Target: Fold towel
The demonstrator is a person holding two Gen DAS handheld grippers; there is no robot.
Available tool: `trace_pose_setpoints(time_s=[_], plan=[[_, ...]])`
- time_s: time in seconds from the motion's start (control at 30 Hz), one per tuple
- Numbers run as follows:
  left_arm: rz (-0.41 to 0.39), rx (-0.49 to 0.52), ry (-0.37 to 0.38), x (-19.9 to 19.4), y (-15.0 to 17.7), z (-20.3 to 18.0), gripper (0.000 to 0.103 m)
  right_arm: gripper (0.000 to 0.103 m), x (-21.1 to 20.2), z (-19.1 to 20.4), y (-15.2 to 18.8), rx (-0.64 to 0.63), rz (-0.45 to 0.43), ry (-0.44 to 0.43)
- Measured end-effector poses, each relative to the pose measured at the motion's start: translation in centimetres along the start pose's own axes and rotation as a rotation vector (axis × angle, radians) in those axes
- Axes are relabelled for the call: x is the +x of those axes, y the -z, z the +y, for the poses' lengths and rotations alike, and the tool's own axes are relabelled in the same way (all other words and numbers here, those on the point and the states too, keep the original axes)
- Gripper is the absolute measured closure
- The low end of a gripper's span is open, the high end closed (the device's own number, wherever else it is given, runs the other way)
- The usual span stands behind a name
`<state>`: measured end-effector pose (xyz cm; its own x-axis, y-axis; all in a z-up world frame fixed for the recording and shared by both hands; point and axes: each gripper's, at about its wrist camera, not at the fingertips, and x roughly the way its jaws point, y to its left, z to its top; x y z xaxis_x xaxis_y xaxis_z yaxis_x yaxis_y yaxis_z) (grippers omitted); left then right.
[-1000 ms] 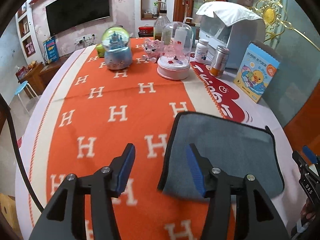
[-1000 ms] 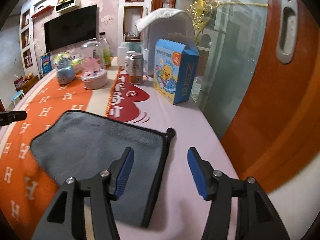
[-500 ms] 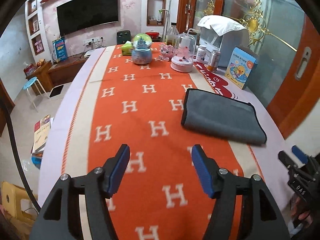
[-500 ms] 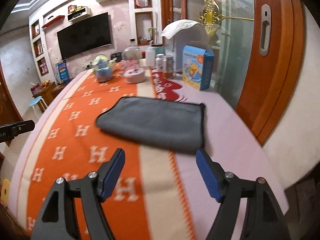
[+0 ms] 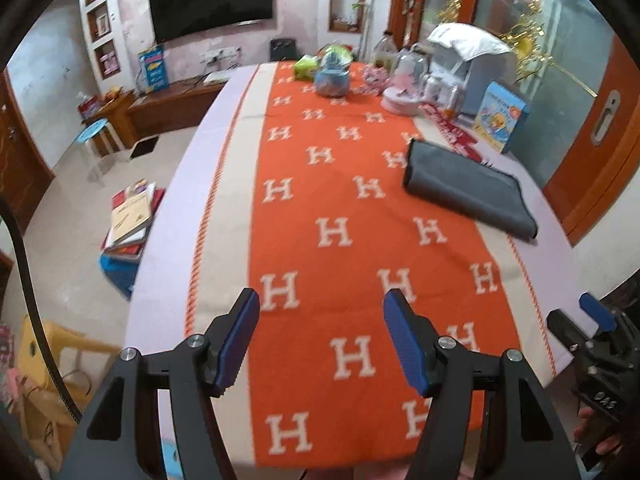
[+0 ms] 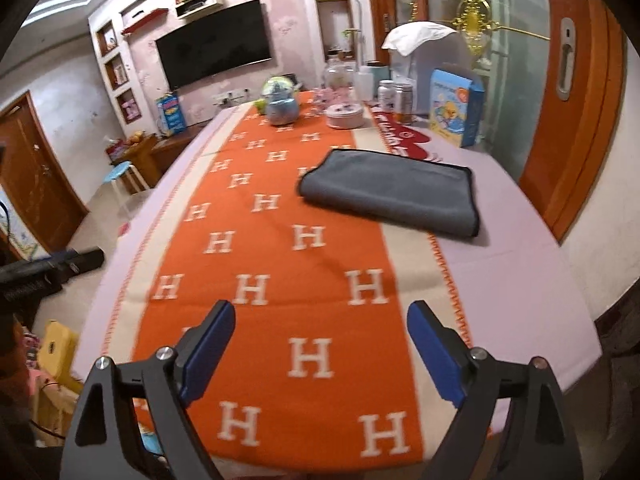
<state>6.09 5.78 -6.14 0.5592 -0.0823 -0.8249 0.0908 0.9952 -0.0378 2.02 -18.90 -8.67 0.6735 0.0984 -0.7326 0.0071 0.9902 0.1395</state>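
Note:
A grey towel [image 5: 468,186] with dark edging lies folded flat on the right side of the table, partly on the orange H-patterned runner [image 5: 340,220]. It also shows in the right wrist view [image 6: 392,190]. My left gripper [image 5: 320,340] is open and empty, high above the table's near end, far from the towel. My right gripper [image 6: 320,352] is open and empty, also above the near end. The right gripper shows at the right edge of the left wrist view [image 5: 592,320].
At the far end stand a snow globe [image 5: 332,76], a pink domed ornament [image 5: 402,96], bottles and a blue duck box [image 5: 500,120]. A white-covered appliance [image 5: 476,60] stands behind. Books [image 5: 130,216] and a stool [image 5: 94,136] are on the floor left.
Both grippers have pulled back and up from the towel toward the table's near end. The towel stays folded where it lay. Both stay open.

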Motion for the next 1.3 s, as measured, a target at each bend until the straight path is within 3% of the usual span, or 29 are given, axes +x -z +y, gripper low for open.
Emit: trace_pose_setpoints(time_s=[0.23, 0.3, 0.6, 0.8, 0.93, 1.03, 1.3], plan=[[0.010, -0.044, -0.032, -2.6, 1.0, 0.0, 0.038, 0.007, -1.9, 1.6, -1.4, -0.024, 0.055, -0.074], [0.006, -0.052, -0.042, -3.4, 1.0, -0.5, 0.028, 0.006, -2.8, 1.6, -1.7, -0.029, 0.076, -0.084], [-0.027, -0.053, -0.023, -6.6, 1.1, -4.5, 0.012, 0.001, -6.3, 0.3, -2.4, -0.017, 0.152, -0.095], [-0.055, -0.040, -0.042, -7.8, 1.3, -6.2, 0.011, 0.000, -8.4, -0.2, -2.2, -0.021, 0.089, -0.031], [-0.095, -0.045, -0.063, -8.8, 1.4, -6.8, 0.010, 0.000, -8.8, -0.3, -2.3, -0.036, 0.063, -0.034], [-0.122, -0.051, -0.081, -9.2, 1.6, -7.1, 0.001, 0.000, -8.7, -0.3, -2.2, -0.046, 0.065, -0.043], [-0.132, -0.062, -0.086, -9.4, 2.2, -7.6, 0.001, 0.000, -8.3, -0.3, -1.8, -0.057, 0.077, -0.065]])
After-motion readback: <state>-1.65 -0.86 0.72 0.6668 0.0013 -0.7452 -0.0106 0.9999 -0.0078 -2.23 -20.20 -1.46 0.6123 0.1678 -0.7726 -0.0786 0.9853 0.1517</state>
